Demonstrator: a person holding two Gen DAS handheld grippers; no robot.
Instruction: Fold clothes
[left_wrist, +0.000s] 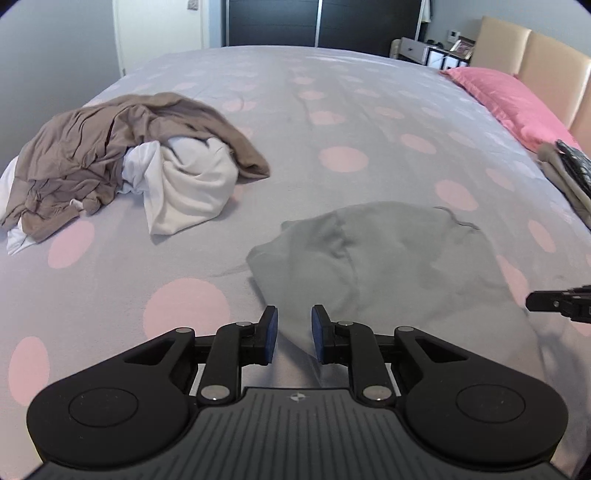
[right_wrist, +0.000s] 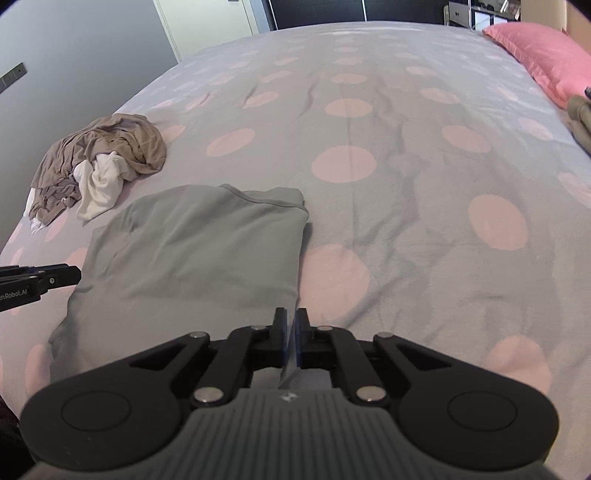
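A grey shirt (left_wrist: 388, 258) lies partly folded on the bed, its collar away from me; it also shows in the right wrist view (right_wrist: 199, 247). My left gripper (left_wrist: 294, 325) is open just above the shirt's near left edge, holding nothing. My right gripper (right_wrist: 291, 323) is shut on the shirt's near right edge, with a thin fold of grey cloth pinched between the pads. The right gripper's tip shows at the right edge of the left wrist view (left_wrist: 554, 304). The left gripper's tip shows at the left edge of the right wrist view (right_wrist: 48, 277).
A pile of brown and white clothes (left_wrist: 122, 162) sits at the far left of the bed (left_wrist: 332, 110), also in the right wrist view (right_wrist: 99, 162). A pink pillow (left_wrist: 513, 103) and folded clothes (left_wrist: 565, 177) lie at the right by the headboard (left_wrist: 546, 70).
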